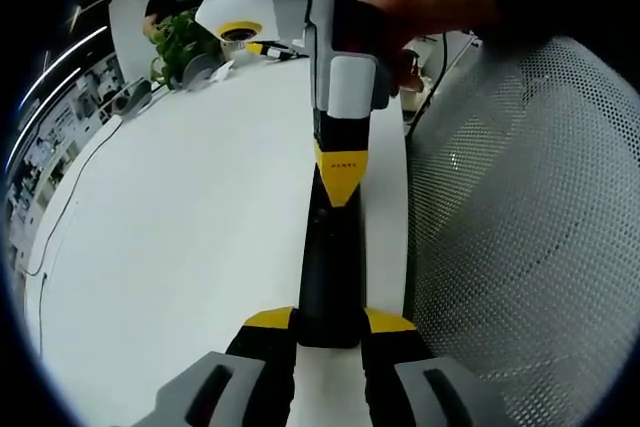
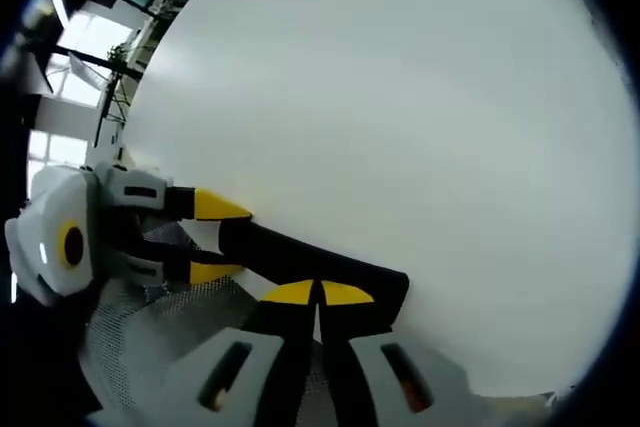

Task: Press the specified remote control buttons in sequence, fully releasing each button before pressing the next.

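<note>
Yellow-tipped fingers (image 1: 330, 325) gripping slim black remote (image 1: 328, 267)

The remote control (image 1: 330, 267) clamped in the left tool (image 1: 330, 332) looks like matt black plastic, smooth. Under it the desk (image 1: 190, 237) is smooth, matt white. Right of that tool, a perforated grey mesh surface (image 1: 530, 247) looks rough. The right tool (image 2: 318, 299) has glossy yellow pads on grey plastic.
</note>
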The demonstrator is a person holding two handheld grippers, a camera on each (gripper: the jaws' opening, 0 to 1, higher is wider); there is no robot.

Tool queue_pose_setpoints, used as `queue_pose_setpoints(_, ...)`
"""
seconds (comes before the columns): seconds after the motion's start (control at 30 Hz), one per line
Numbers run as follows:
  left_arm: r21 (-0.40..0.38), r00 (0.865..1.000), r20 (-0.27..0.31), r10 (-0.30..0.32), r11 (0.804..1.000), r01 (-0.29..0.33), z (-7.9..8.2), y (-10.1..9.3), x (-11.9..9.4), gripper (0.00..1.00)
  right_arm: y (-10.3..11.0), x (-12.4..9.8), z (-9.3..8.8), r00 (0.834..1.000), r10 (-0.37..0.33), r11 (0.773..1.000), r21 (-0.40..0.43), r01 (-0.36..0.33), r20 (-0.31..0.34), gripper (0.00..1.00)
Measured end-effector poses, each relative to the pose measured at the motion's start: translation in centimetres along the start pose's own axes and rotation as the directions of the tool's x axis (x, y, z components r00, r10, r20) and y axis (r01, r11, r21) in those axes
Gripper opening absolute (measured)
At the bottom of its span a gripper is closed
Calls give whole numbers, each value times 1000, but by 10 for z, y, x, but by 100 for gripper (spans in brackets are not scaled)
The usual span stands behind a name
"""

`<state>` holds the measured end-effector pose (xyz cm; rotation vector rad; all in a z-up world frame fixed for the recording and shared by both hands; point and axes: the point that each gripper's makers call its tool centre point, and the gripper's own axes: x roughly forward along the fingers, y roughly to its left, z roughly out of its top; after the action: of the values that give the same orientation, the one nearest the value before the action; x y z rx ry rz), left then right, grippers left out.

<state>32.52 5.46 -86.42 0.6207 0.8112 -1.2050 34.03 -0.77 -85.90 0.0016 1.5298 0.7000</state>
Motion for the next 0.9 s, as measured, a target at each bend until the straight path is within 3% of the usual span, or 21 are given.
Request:
queue_pose_setpoints(0.53,2,1000,2,2,1000,-2,0,0,0,25,-5,-3,-14,997,-5,998,59,10,-76,0)
queue_pose_setpoints(0.9,2,1000,1,1,1000,-1,0,0,0,25,-5,-2,-13,997,-10,999,47,13,-73,0)
